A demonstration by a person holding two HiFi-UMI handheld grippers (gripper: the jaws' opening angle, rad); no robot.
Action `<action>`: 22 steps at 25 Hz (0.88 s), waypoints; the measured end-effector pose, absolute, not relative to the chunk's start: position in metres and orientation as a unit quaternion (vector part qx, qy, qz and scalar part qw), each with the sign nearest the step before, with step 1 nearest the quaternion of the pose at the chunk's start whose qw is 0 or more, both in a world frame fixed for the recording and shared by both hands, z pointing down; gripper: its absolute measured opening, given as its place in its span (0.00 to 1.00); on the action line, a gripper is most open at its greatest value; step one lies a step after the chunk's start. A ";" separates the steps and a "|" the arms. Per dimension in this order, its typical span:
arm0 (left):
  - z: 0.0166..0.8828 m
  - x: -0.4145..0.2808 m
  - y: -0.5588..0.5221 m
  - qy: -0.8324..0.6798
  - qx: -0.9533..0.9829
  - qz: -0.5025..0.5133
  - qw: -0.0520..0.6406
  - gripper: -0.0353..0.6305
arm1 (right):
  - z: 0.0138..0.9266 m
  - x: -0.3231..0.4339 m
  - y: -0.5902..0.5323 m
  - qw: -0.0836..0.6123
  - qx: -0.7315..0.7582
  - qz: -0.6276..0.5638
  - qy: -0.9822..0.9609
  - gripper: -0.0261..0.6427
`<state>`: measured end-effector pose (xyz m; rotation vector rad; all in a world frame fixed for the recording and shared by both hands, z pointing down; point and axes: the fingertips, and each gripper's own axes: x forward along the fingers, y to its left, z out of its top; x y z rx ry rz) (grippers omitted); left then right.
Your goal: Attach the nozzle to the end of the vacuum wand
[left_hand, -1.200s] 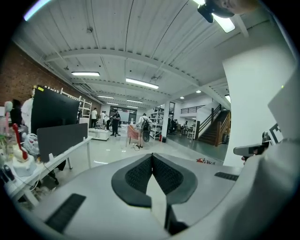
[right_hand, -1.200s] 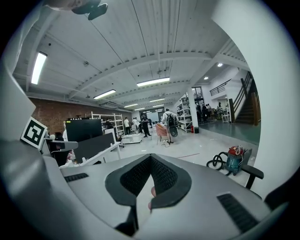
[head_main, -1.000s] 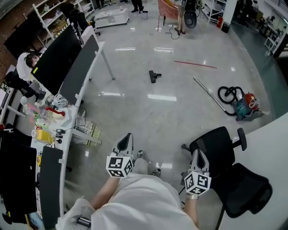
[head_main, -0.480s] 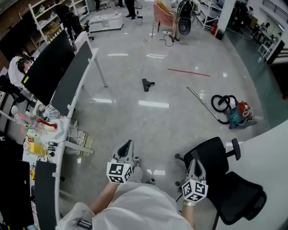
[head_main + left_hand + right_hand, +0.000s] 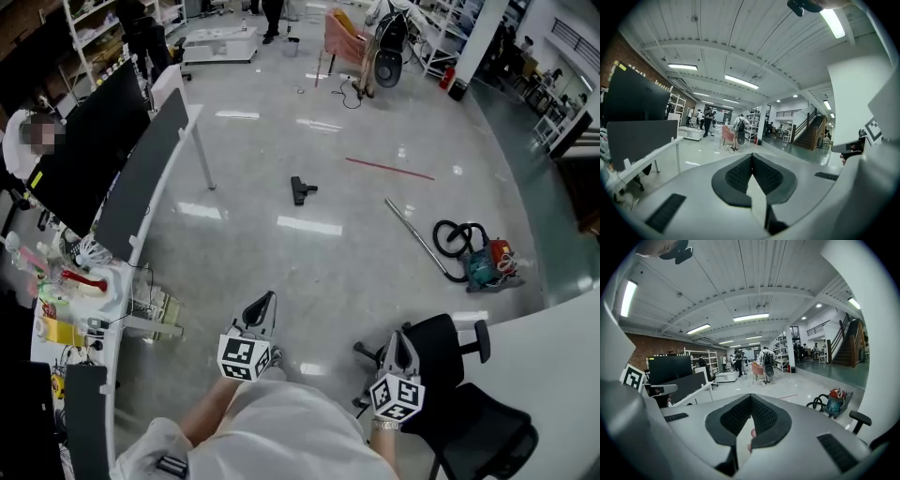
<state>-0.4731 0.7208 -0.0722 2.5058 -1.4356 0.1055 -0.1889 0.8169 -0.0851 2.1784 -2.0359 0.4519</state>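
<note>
Open office-workshop: desks [image 5: 118, 281], monitors [image 5: 89, 141], shelves [image 5: 89, 28].

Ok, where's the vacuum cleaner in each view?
Head view: vacuum cleaner on the floor, right of centre.
Left gripper view: not in it.
Right gripper view: lower right, on the floor.
Shared landmark: the pink chair, far across the floor.

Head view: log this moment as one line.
left gripper: shut, empty | right gripper: shut, empty | nozzle: on floor, apart from wand | attachment: not started
</note>
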 end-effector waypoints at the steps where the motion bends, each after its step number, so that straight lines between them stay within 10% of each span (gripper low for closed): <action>1: -0.073 -0.478 0.711 -0.493 0.861 0.036 0.123 0.07 | -0.086 -0.194 0.808 0.062 0.721 0.148 -0.675 0.04; 22: -0.048 -0.503 0.613 -0.504 0.850 0.071 0.136 0.07 | -0.051 -0.203 0.711 0.080 0.723 0.188 -0.660 0.04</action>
